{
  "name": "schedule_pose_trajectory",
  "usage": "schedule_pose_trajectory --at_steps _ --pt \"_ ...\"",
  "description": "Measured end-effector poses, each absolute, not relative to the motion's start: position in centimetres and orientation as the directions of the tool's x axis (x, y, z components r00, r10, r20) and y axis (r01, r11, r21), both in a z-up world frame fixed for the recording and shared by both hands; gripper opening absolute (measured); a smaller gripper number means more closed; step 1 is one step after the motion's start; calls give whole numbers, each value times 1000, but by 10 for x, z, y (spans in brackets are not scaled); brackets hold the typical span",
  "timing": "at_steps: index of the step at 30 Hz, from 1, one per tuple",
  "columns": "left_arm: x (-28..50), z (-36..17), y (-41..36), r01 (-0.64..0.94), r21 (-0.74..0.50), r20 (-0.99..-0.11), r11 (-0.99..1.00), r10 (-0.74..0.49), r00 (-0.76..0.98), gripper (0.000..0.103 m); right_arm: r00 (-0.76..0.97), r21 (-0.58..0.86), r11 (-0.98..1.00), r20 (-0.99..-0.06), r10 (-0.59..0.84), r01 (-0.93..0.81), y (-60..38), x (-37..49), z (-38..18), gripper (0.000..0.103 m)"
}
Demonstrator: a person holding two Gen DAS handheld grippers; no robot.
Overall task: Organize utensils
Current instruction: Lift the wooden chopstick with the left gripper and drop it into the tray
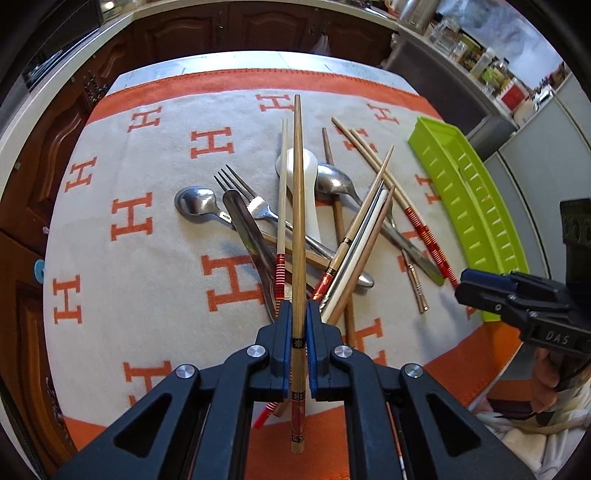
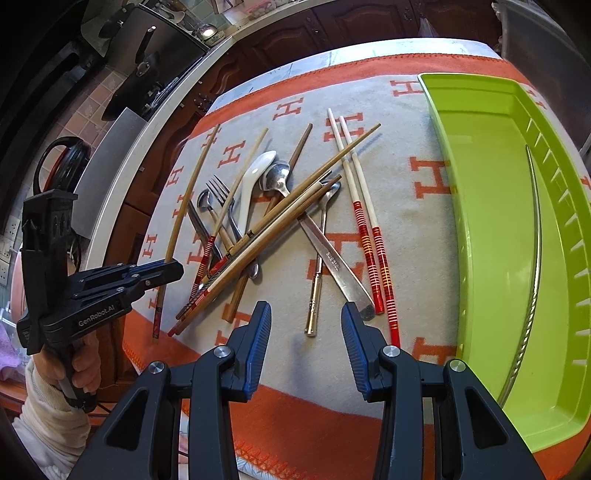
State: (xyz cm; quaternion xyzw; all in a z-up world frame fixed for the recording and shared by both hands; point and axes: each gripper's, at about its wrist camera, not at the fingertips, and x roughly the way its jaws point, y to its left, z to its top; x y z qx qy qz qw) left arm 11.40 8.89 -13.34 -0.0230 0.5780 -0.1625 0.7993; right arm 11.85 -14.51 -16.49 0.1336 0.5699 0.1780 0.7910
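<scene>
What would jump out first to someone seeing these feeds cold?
The left gripper clamps a wooden chopstick that runs lengthwise up the centre of the left wrist view. Beneath it, a crossed heap of chopsticks, spoons and a fork lies on the orange H-patterned cloth. The lime-green tray lies to the right, beside the open right gripper.

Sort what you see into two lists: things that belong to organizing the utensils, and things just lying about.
Belong:
- chopstick clamped in the left claw
- open right claw
- utensil pile
- red-banded chopsticks
- green tray

Lying about:
- orange H-patterned cloth
- scissors
- cabinets
- jars
</scene>
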Motion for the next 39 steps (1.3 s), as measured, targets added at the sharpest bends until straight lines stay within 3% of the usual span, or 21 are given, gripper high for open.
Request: schedule_pose_trajectory --at_steps 13,28,39 --pt "92 -115 92 163 -321 -876 933 -358 324 5 301 408 904 -852 428 -129 -145 105 -152 40" --pt "84 -73 42 258 -406 -809 876 -476 345 5 392 443 895 -816 425 -48 -188 90 -125 40" --pt "117 -85 -73 292 -509 -778 810 -578 247 5 556 373 897 -809 190 237 -298 64 -100 40"
